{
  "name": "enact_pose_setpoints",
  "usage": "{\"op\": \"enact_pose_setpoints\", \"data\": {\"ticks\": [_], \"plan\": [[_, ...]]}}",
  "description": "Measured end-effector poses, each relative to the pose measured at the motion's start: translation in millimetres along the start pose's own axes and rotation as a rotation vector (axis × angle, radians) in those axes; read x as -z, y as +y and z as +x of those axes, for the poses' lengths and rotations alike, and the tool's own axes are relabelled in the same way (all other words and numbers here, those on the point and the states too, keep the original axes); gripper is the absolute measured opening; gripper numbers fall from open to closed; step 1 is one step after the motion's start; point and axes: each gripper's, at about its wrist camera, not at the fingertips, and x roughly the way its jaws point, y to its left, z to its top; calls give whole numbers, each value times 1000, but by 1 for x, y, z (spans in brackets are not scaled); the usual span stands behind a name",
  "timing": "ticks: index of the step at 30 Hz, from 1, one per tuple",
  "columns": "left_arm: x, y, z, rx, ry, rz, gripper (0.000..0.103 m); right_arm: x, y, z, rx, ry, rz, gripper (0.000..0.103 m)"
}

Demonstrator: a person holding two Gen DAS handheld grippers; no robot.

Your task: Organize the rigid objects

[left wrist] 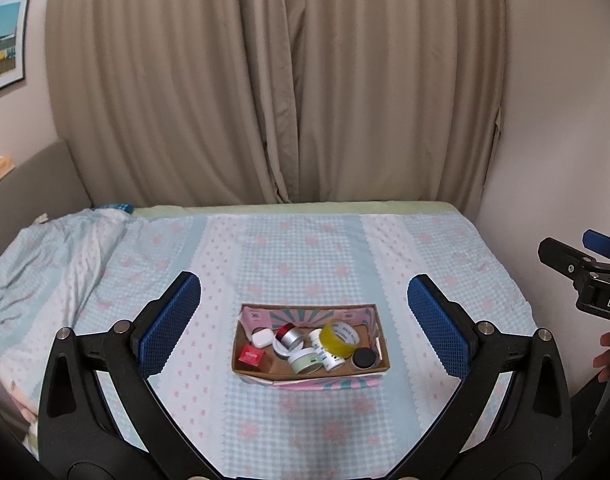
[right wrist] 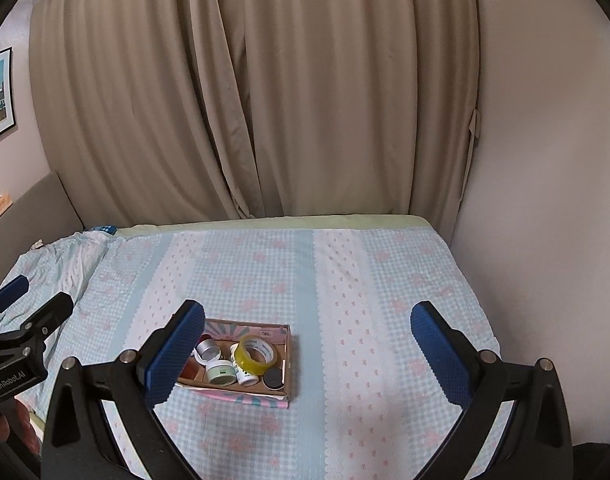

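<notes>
A shallow cardboard box [left wrist: 247, 374] [right wrist: 289, 364] sits on the bed. In it lie a yellow tape roll [left wrist: 339, 338] [right wrist: 257, 352], a silver jar with a red band [left wrist: 289, 336] [right wrist: 208, 349], a white case [left wrist: 261, 337], a red packet [left wrist: 250, 357], a green-lidded jar [left wrist: 305, 361] [right wrist: 221, 372], a white bottle [left wrist: 327, 354] [right wrist: 245, 374] and a black cap [left wrist: 364, 358] [right wrist: 273, 380]. My left gripper [left wrist: 304, 306] is open and empty, held above the box. My right gripper [right wrist: 307, 334] is open and empty, to the right of the box.
The bed [left wrist: 305, 248] has a blue checked sheet with pink flowers. A crumpled quilt [left wrist: 45, 264] lies at the left. Beige curtains [left wrist: 273, 80] hang behind, and a wall [right wrist: 545, 160] bounds the right side. A framed picture [left wrist: 5, 40] hangs at the left.
</notes>
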Motion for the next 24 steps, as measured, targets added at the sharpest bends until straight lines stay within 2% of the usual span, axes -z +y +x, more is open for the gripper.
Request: {"op": "enact_pose_setpoints", "data": {"ticks": [24], "plan": [[7,6,-14,-33,-26,-25,103,-1,-2,-4,-7,-23,-3,103]]}}
